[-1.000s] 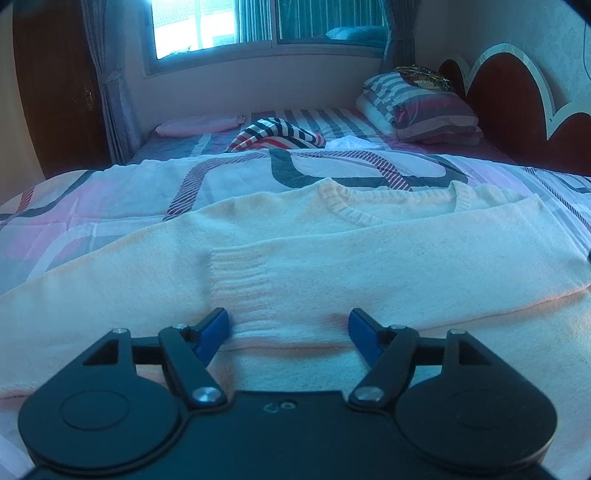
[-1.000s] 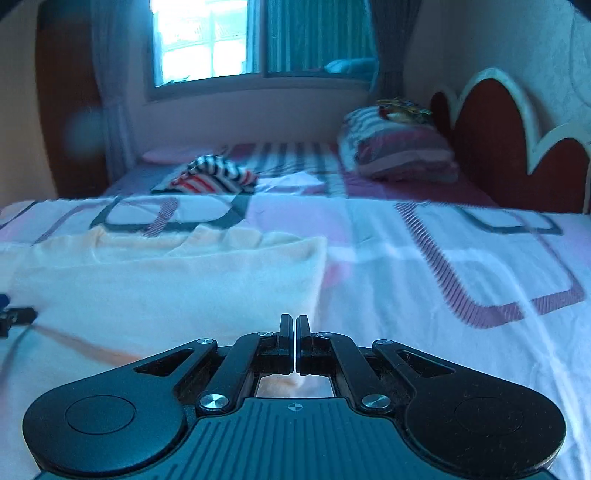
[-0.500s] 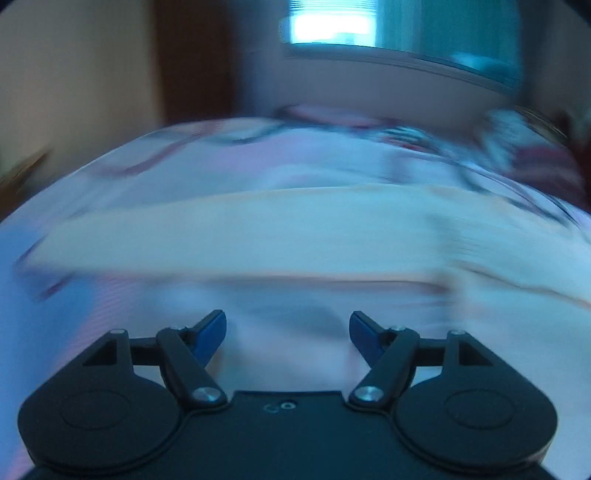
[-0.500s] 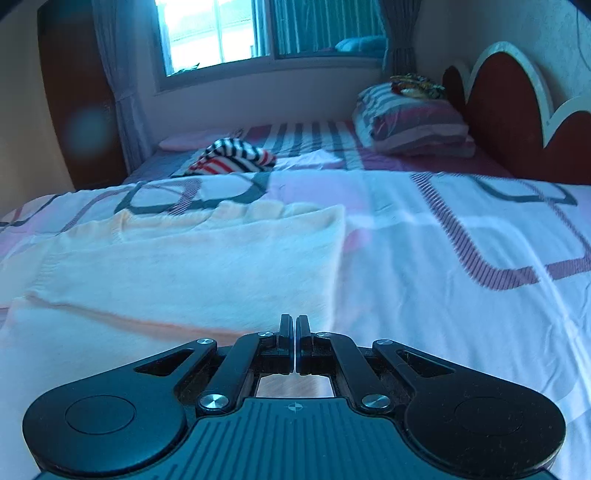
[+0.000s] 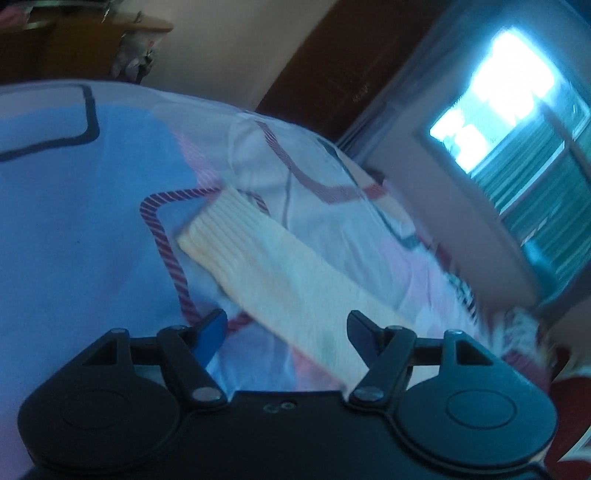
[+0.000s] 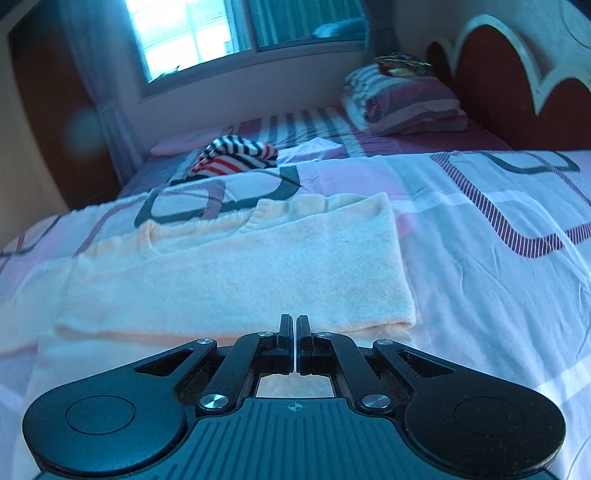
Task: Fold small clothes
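Note:
A cream knit sweater [image 6: 236, 273] lies flat on the patterned bedspread [image 6: 498, 280], one sleeve folded across its body. In the left wrist view its other sleeve [image 5: 280, 273] stretches out, ribbed cuff [image 5: 218, 225] at the far end. My left gripper [image 5: 288, 328] is open and empty, hovering over that sleeve, tilted. My right gripper [image 6: 295, 325] is shut with nothing visible between its fingers, just above the sweater's near edge.
A striped garment [image 6: 236, 157] and a white cloth [image 6: 314, 149] lie farther up the bed. Striped pillows [image 6: 402, 99] lean by the red headboard [image 6: 495, 85]. A window [image 6: 236, 29], curtain and dark wooden door [image 5: 347, 70] stand behind the bed.
My left gripper swung left from the sweater's body to the outstretched sleeve and tilted, still open. My right gripper stayed shut and shifted slightly over the sweater's right side.

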`<state>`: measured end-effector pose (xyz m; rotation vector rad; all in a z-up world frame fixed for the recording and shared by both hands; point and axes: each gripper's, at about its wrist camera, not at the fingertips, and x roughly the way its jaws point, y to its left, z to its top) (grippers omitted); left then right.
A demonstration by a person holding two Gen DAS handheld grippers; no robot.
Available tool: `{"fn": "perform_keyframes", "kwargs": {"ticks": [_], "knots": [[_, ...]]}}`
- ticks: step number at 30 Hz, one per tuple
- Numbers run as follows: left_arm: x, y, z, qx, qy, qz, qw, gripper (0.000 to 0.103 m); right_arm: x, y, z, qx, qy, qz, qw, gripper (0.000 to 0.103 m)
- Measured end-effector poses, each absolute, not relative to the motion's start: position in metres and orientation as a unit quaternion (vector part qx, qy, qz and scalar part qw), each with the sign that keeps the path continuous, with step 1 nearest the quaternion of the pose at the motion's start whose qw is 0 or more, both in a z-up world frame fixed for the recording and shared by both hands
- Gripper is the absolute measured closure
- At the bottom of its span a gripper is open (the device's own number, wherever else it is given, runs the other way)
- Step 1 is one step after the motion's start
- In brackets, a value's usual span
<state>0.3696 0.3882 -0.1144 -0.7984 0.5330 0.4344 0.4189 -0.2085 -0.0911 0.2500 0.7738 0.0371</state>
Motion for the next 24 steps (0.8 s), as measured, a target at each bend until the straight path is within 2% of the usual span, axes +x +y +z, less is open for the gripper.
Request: {"fn": "perform_keyframes", "kwargs": {"ticks": [2,3,4,7,8,16,17,18,19,20,24], "knots": [[0.372,0.395,-0.116,-0.393,0.244,0.203,0.863,0.041,0.418,-0.204,-0.087,0.125,0.376,0.009,0.918,0.103],[0.373,0.399,-0.117,-0.393,0.244,0.204,0.863,0.052,0.418,-0.202,-0.085,0.125,0.377,0.006,0.918,0.103],[0.375,0.402,-0.118,-0.39,0.246,0.205,0.863,0.057,0.418,-0.2,-0.084,0.124,0.378,0.002,0.917,0.103],[0.38,0.418,-0.122,-0.396,0.249,0.205,0.86,0.083,0.414,-0.196,-0.082,0.127,0.382,-0.014,0.915,0.103],[0.38,0.421,-0.123,-0.393,0.253,0.207,0.859,0.101,0.413,-0.196,-0.083,0.128,0.383,-0.019,0.915,0.103],[0.406,0.386,-0.085,-0.31,0.227,0.176,0.906,0.101,0.416,-0.228,-0.084,0.123,0.394,-0.058,0.909,0.103],[0.411,0.375,-0.079,-0.303,0.223,0.161,0.912,0.101,0.415,-0.232,-0.083,0.124,0.392,-0.058,0.91,0.097],[0.417,0.363,-0.074,-0.302,0.221,0.143,0.916,0.102,0.414,-0.235,-0.081,0.126,0.389,-0.057,0.911,0.068],[0.422,0.349,-0.068,-0.301,0.218,0.122,0.92,0.102,0.412,-0.238,-0.08,0.127,0.384,-0.059,0.913,0.046],[0.428,0.333,-0.063,-0.297,0.217,0.104,0.924,0.102,0.409,-0.24,-0.077,0.125,0.372,-0.062,0.918,0.021],[0.456,0.258,-0.045,-0.268,0.226,0.025,0.936,0.102,0.399,-0.245,-0.069,0.11,0.337,-0.044,0.934,0.02]]}}
